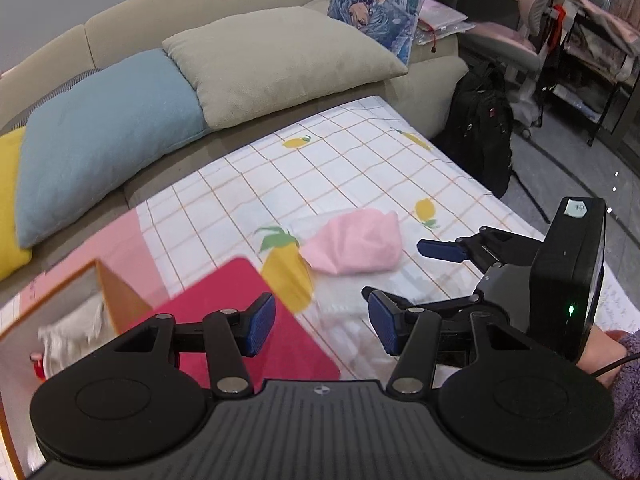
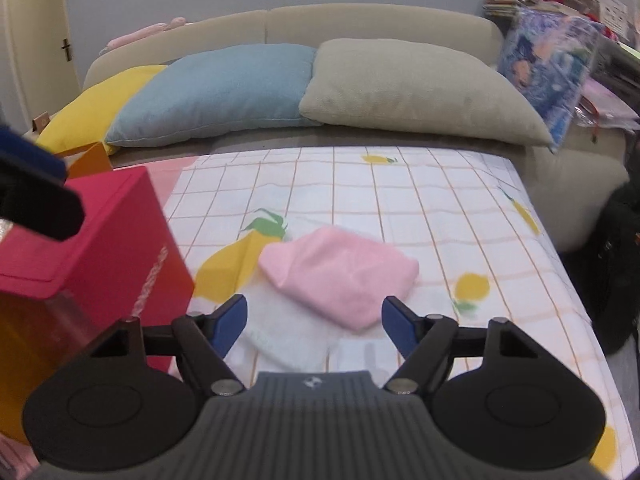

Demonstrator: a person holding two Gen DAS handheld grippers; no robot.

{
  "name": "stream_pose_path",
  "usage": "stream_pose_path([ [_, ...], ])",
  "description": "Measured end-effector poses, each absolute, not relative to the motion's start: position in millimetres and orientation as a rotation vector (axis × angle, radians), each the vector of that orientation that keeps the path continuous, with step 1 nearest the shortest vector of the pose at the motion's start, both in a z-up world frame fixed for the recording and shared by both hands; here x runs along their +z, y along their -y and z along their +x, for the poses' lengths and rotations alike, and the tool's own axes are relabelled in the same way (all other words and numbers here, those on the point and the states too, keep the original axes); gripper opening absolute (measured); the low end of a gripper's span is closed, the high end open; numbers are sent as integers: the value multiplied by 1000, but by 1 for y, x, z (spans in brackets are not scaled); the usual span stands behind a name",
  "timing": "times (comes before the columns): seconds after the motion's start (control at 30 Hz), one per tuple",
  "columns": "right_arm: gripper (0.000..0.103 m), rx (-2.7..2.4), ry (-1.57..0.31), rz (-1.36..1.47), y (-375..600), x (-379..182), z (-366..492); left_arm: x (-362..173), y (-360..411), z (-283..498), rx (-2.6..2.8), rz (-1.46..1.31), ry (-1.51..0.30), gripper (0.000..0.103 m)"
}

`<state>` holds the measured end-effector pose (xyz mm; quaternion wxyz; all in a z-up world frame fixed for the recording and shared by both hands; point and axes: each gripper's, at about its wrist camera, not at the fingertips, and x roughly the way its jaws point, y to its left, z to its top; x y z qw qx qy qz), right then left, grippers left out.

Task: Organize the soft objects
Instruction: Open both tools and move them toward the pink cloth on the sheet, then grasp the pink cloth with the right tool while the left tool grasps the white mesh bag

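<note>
A table covered by a white checked cloth (image 2: 400, 184) printed with yellow lemons carried the things. A folded pink cloth (image 2: 340, 276) lay near its middle, partly over a white cloth (image 2: 280, 332) spread flat beneath it. At the left edge stood a red box (image 2: 104, 236), with an orange box (image 1: 116, 300) just behind it.

Both hand-held grippers are standing with jaws apart, nothing between the pads.

The left gripper (image 1: 322, 322) is pointing steeply downward, its blue pads (image 1: 260, 322) gripping nothing. To its right and slightly ahead, the right gripper (image 1: 408, 276) is angling inward, jaws spread wide, blue fingertips (image 2: 230, 322) bare; a hand (image 1: 600, 354) in a fuzzy purple sleeve (image 1: 626, 396) is holding its body from behind.
</note>
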<state>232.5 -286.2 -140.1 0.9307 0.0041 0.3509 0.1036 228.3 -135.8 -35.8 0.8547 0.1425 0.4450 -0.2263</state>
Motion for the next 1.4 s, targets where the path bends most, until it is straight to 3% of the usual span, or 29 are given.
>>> stream_pose_path([
  [0.2,71,241,-695,28,291,-156,263,-51,153,259,-480,311,-985,64],
  [0.3,61,235,-731,20,295,-167,273,-61,161,268,-487,305,-1004,64],
  [0.5,24,228,-780,-15,302,-180,275,-77,176,281,-498,273,-1050,64],
  [0.57,5,212,-788,-9,307,-179,277,-81,181,284,-501,256,-1066,64],
  [0.8,4,159,-750,125,353,-153,264,-96,194,290,-482,153,-1119,68],
  [1.03,5,143,-851,368,391,-160,256,-127,210,285,-528,27,-1167,73],
  [1.4,5,126,-953,479,409,-175,255,-168,222,270,-577,-11,-1194,76],
])
